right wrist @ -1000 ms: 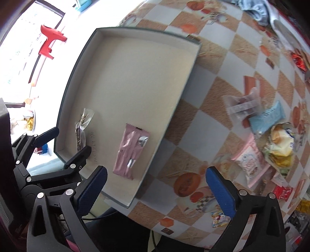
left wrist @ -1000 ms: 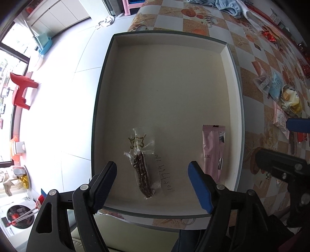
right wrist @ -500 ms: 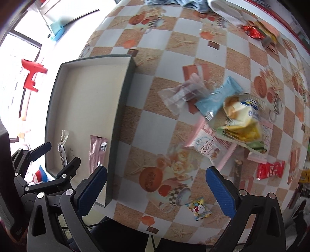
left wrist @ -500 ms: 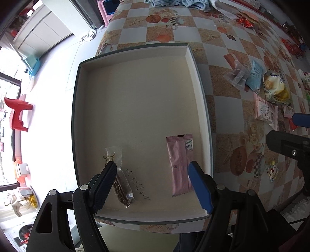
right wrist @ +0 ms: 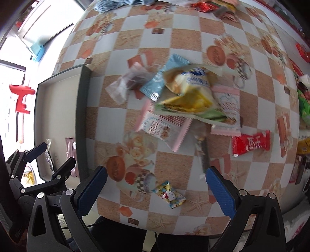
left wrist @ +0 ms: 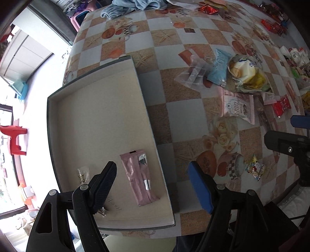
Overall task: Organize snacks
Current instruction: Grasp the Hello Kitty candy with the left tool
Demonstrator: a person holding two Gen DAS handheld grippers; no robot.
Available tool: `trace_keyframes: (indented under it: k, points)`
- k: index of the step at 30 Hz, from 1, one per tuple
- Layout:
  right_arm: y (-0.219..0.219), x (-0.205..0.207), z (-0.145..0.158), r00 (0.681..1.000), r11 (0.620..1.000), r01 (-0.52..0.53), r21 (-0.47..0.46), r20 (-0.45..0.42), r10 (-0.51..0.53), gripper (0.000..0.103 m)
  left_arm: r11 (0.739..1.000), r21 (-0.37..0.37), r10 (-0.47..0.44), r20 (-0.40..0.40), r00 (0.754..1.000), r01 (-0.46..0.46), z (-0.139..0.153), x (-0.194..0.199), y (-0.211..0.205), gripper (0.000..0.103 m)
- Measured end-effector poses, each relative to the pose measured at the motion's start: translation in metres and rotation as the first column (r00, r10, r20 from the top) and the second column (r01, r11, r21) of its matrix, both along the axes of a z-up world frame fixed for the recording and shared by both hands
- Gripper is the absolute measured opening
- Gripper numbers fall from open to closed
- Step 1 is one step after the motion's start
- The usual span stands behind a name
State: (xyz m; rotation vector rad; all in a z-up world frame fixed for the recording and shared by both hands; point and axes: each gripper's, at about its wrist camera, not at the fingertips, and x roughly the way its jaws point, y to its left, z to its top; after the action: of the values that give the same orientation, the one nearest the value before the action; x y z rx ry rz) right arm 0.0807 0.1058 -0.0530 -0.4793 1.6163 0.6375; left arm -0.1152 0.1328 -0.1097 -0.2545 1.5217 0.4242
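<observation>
A shallow beige tray (left wrist: 96, 108) with a dark rim sits at the table's left edge; it also shows in the right wrist view (right wrist: 81, 120). In it lie a pink sachet (left wrist: 139, 174) and a clear packet (left wrist: 82, 174) partly hidden by my finger. My left gripper (left wrist: 153, 182) is open and empty above the tray's near right corner. My right gripper (right wrist: 157, 192) is open and empty over the table's front, above a small colourful candy (right wrist: 169, 194). Loose snacks lie right of the tray: a yellow-white bag (right wrist: 189, 93), a light blue packet (right wrist: 162, 79), a pink-edged cracker pack (right wrist: 160, 126), a red wrapper (right wrist: 251, 144).
A clear packet (left wrist: 193, 73) lies between tray and snack pile. More wrappers crowd the table's far right edge (right wrist: 302, 108). A blue cloth (left wrist: 135, 5) lies at the back. The table's front edge (right wrist: 174, 230) is close under my right gripper. Floor with a red stool (left wrist: 15, 139) lies left.
Both grippers have swung right, away from the tray and toward the snack pile. The tray has slid to the left in both views. Both grippers stay open and empty.
</observation>
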Motion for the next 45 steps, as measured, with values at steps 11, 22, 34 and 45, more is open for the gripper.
trace_keyframes:
  k: [11, 22, 34, 45]
  points:
    - [-0.132, 0.019, -0.058, 0.939, 0.938, 0.311, -0.151, -0.104, -0.328, 0.102, 0.99, -0.11, -0.096, -0.037, 0.995, 0.091, -0.017, 0.026, -0.052, 0.08]
    - [-0.171, 0.003, -0.031, 0.956, 0.951, 0.294, -0.092, 0.052, -0.29, 0.102, 0.913, -0.404, -0.012, -0.157, 0.988, -0.053, -0.061, 0.053, -0.088, 0.08]
    - [-0.213, -0.017, -0.058, 0.956, 0.948, 0.292, -0.122, 0.006, -0.294, 0.102, 0.896, -0.332, 0.196, -0.301, 0.933, -0.295, -0.09, 0.046, -0.087, 0.083]
    - [-0.206, -0.014, -0.074, 0.953, 0.949, 0.299, -0.103, -0.023, -0.303, 0.102, 0.953, -0.265, 0.07, -0.288, 0.955, -0.149, -0.069, 0.052, -0.085, 0.027]
